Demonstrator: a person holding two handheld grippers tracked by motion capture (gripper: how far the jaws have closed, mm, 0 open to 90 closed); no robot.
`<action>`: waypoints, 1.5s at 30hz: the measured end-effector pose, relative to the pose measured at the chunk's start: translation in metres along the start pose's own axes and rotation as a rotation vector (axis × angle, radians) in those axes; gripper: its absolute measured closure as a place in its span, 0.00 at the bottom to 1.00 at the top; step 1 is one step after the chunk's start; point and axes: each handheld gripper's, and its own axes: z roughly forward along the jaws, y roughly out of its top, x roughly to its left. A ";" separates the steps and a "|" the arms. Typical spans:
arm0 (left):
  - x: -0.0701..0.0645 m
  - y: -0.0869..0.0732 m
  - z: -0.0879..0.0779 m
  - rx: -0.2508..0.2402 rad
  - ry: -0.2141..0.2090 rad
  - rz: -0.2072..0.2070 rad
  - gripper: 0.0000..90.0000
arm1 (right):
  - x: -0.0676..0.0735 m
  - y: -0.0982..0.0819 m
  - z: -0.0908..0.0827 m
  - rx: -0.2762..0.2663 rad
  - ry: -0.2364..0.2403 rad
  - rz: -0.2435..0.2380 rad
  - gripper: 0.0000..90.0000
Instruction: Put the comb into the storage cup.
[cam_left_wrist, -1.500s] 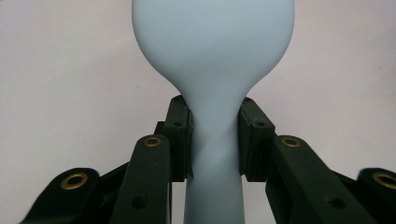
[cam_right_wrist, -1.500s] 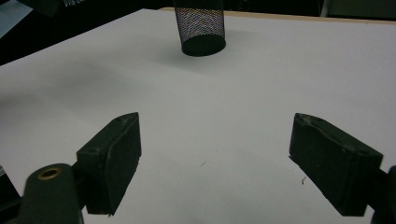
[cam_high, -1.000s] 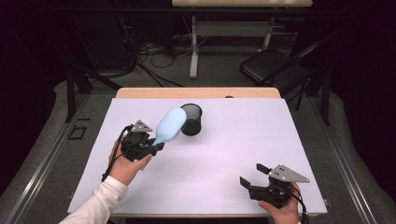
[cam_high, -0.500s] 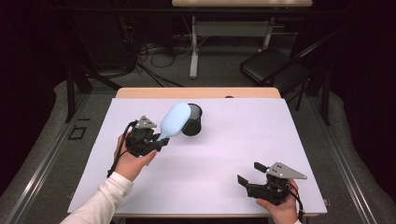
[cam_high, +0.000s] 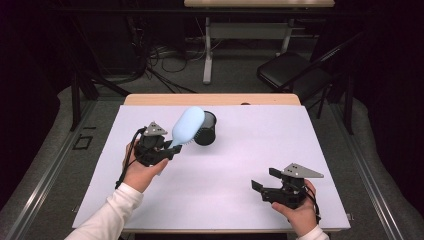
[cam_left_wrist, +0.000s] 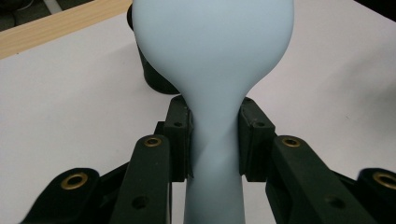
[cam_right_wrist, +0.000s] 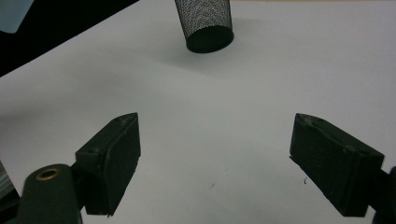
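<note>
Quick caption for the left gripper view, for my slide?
Left gripper clamps the handle of a pale blue hairbrush, its head in front of the black mesh cup.

Left gripper (cam_high: 167, 148), clamped on the pale blue brush (cam_high: 187, 125), has moved up and toward the black mesh cup (cam_high: 206, 129), so the brush head now overlaps the cup's rim in the high view instead of sitting beside it.

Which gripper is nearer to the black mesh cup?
Left. The left gripper, holding the blue brush, is beside the mesh cup; the right gripper is far off, open.
</note>
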 end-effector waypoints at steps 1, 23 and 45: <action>0.000 0.001 0.000 -0.004 -0.001 0.003 0.77 | 0.000 0.003 0.000 0.002 0.002 0.001 0.18; -0.006 0.007 0.000 -0.026 -0.014 0.003 0.77 | 0.002 0.056 0.016 0.067 0.041 -0.035 0.17; -0.012 0.009 0.005 -0.047 -0.035 0.008 0.77 | 0.007 0.088 0.042 0.116 0.064 -0.043 0.16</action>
